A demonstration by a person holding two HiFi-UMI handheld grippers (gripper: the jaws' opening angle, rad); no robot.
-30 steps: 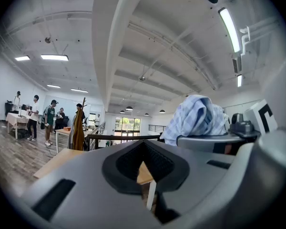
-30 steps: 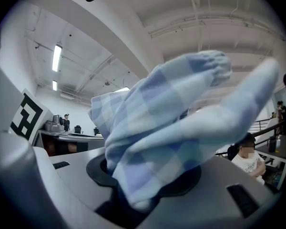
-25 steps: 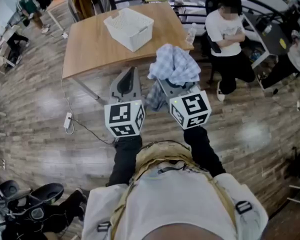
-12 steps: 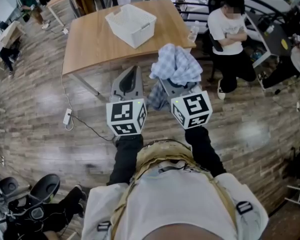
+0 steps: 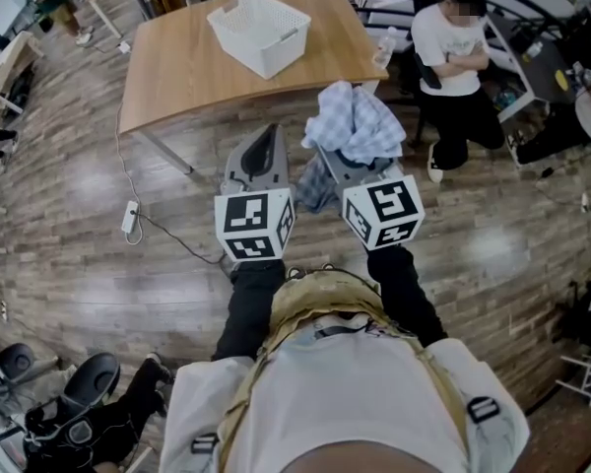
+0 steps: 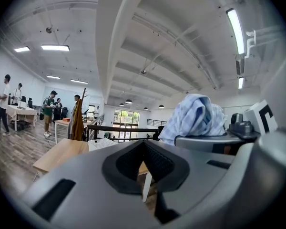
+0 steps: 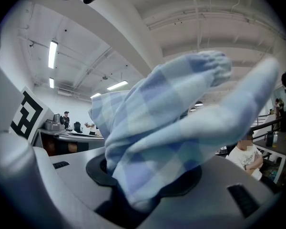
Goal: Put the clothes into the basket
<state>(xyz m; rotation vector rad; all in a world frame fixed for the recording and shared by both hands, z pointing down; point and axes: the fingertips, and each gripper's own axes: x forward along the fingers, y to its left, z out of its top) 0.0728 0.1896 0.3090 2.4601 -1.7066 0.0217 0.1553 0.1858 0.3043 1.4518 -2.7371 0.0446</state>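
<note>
Cloth (image 5: 353, 124), checked in pale blue and white, sat bunched over the front of the right gripper (image 5: 337, 168), held up off the wooden floor (image 5: 79, 225). In the right gripper view the jaws were clamped on a fold of it, and the rest of the fabric billowed above the pads and filled most of the frame. A darker end of it hung down on the left of that gripper.

The left gripper (image 5: 267, 132) was just to the left of the right one, pointing the same way. Its jaws were together with nothing between them (the left gripper view showed the pads meeting at the tip). Neither gripper touched the other.

The white basket (image 5: 273, 60) stood on the wooden table (image 5: 172, 67) at the far side of the scene, well apart from the cloth and a little to its left. Nothing could be seen in the part of it that showed.

A person in a white top (image 5: 451, 52) sat at the far right, beside the table's right end.
</note>
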